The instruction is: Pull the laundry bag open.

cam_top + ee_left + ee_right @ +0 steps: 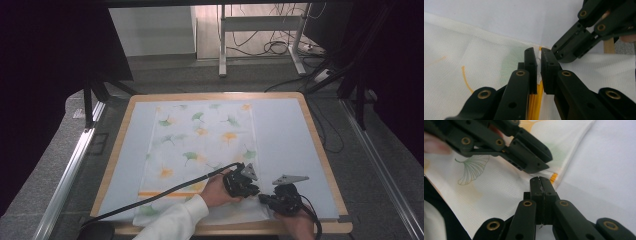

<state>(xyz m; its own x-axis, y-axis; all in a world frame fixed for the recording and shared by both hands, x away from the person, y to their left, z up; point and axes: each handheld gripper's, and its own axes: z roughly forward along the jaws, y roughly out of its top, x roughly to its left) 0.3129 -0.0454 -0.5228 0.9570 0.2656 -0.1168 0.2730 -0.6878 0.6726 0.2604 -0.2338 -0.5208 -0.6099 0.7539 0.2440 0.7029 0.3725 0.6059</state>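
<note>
A white cloth (200,145) printed with green and orange ginkgo leaves lies on a pale blue mat (285,135). An orange stripe (165,193) runs across its near end. My left gripper (252,191) reaches across to the cloth's near right corner. In the left gripper view this gripper (539,51) is shut on a fold of the cloth (474,62) at the orange stripe. My right gripper (265,199) meets it tip to tip. In the right gripper view this gripper (540,179) is shut, with a thin pale sliver of cloth (499,190) edge between the pads.
The mat lies on a wooden table (320,145) with rounded corners. A black cable (165,192) from the left gripper trails over the cloth's near left part. Metal rails (70,170) flank the table, and a desk frame (260,30) with loose cables stands behind.
</note>
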